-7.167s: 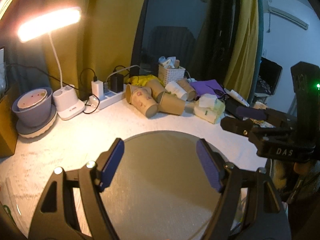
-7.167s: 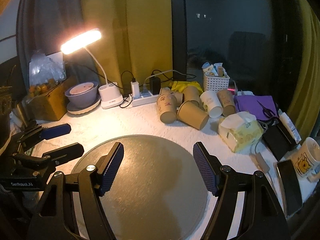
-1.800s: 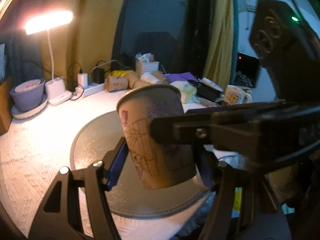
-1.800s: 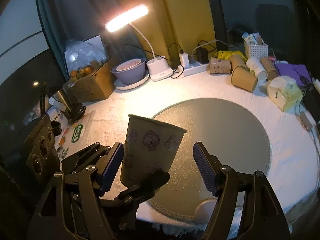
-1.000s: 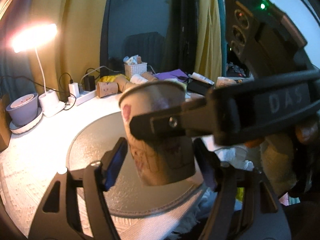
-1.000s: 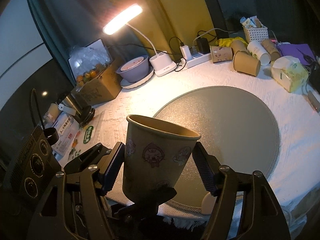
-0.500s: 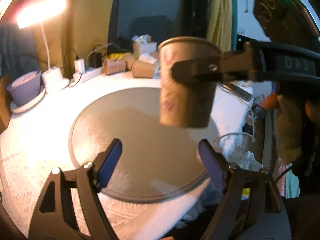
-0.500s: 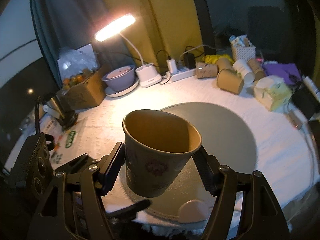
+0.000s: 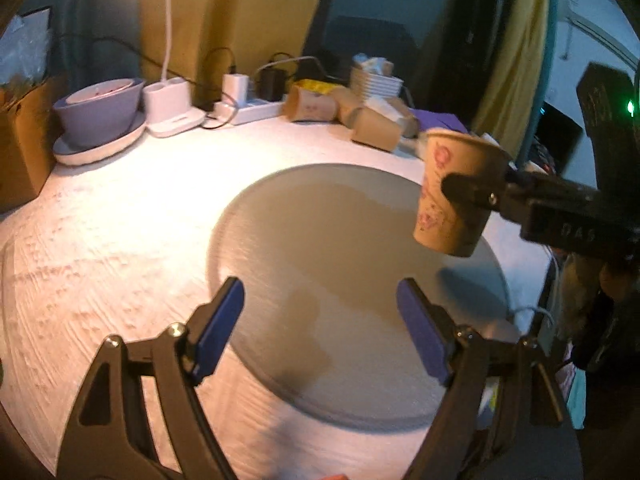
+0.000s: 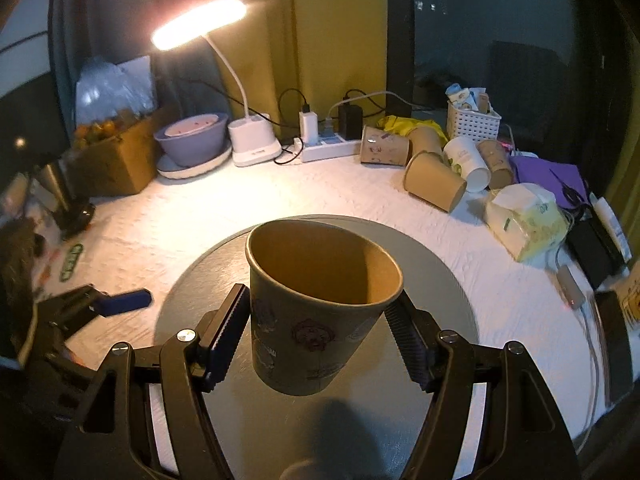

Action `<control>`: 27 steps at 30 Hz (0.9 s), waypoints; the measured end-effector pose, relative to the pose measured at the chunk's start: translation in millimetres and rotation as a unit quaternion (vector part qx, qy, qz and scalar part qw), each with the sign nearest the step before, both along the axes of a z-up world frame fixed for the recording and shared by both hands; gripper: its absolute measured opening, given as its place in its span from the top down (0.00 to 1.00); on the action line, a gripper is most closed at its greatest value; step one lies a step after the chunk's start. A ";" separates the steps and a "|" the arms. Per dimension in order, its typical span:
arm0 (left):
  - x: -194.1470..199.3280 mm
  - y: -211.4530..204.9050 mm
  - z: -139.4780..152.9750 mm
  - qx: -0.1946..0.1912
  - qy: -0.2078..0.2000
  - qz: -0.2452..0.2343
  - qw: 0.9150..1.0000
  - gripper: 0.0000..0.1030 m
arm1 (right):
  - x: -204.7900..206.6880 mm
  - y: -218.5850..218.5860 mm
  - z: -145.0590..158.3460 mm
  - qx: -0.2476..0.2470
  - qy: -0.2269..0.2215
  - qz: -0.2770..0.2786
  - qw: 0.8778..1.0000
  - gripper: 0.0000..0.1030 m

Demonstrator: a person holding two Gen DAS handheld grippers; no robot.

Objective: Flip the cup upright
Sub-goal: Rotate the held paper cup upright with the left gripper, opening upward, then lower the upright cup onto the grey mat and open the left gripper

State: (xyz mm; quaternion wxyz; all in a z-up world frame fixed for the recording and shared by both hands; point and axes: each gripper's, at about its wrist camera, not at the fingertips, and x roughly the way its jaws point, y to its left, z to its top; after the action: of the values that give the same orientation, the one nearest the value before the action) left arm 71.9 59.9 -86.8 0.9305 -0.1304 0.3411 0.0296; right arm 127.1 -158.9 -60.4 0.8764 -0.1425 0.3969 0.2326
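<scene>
A brown paper cup with cartoon prints is held mouth-up, slightly tilted, between the fingers of my right gripper, above the round grey mat. In the left wrist view the same cup hangs over the mat's right edge, held by the right gripper. My left gripper is open and empty, low over the mat's near side. It shows at the left in the right wrist view.
Several paper cups lie on their sides at the back. A lit desk lamp, a purple bowl, a power strip, a white basket and a tissue pack stand around the mat. A cardboard box is far left.
My left gripper let go of the cup and drew back to the left. My right gripper now holds the cup alone, mouth-up, and has carried it over the mat.
</scene>
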 end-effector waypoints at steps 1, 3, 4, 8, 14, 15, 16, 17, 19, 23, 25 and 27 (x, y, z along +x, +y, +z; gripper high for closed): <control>2.0 3.9 0.4 -0.002 0.000 0.004 1.000 0.22 | 5.0 2.6 -2.7 -0.007 -0.004 -0.001 1.000 0.30; 6.4 11.2 0.9 -0.003 0.001 0.008 1.000 0.22 | 14.8 7.4 -7.4 -0.015 -0.007 0.000 1.000 0.30; 8.9 14.2 1.4 -0.003 0.000 0.010 1.000 0.22 | 20.0 9.5 -9.3 -0.016 -0.008 0.002 1.000 0.30; 19.8 24.0 1.9 -0.007 0.001 0.018 1.000 0.23 | 36.0 18.6 -16.2 -0.029 -0.020 0.005 0.999 0.30; 34.8 30.5 -1.0 -0.014 0.006 0.023 1.000 0.23 | 50.5 28.9 -24.5 -0.042 -0.032 0.015 0.999 0.30; 36.1 30.7 -2.3 -0.015 0.008 0.023 1.000 0.23 | 51.9 29.5 -25.7 -0.044 -0.035 0.017 0.998 0.30; 36.6 30.8 -3.5 -0.016 0.010 0.023 1.000 0.23 | 53.2 30.3 -26.9 -0.044 -0.036 0.018 0.998 0.30; 37.2 30.7 -4.5 -0.016 0.012 0.023 1.000 0.23 | 54.6 30.7 -28.3 -0.043 -0.035 0.018 0.998 0.30; 37.6 30.8 -5.9 -0.017 0.014 0.025 0.999 0.22 | 55.8 31.0 -31.4 -0.043 -0.035 0.016 0.998 0.30; 38.0 28.9 -7.9 -0.018 0.017 0.026 0.999 0.22 | 54.3 28.3 -33.6 -0.040 -0.038 0.013 0.998 0.30; 38.2 26.8 -8.7 -0.019 0.018 0.024 0.999 0.22 | 53.3 26.1 -34.7 -0.037 -0.036 0.009 0.999 0.30; 38.1 24.2 -8.6 -0.019 0.017 0.019 0.999 0.22 | 51.0 24.0 -35.9 -0.039 -0.036 0.007 0.999 0.30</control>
State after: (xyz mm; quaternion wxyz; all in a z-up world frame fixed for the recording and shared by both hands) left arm 110.1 84.1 -95.4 0.9213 -0.1539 0.3545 0.0435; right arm 178.1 -134.9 -96.3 0.8820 -0.1877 0.3731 0.2183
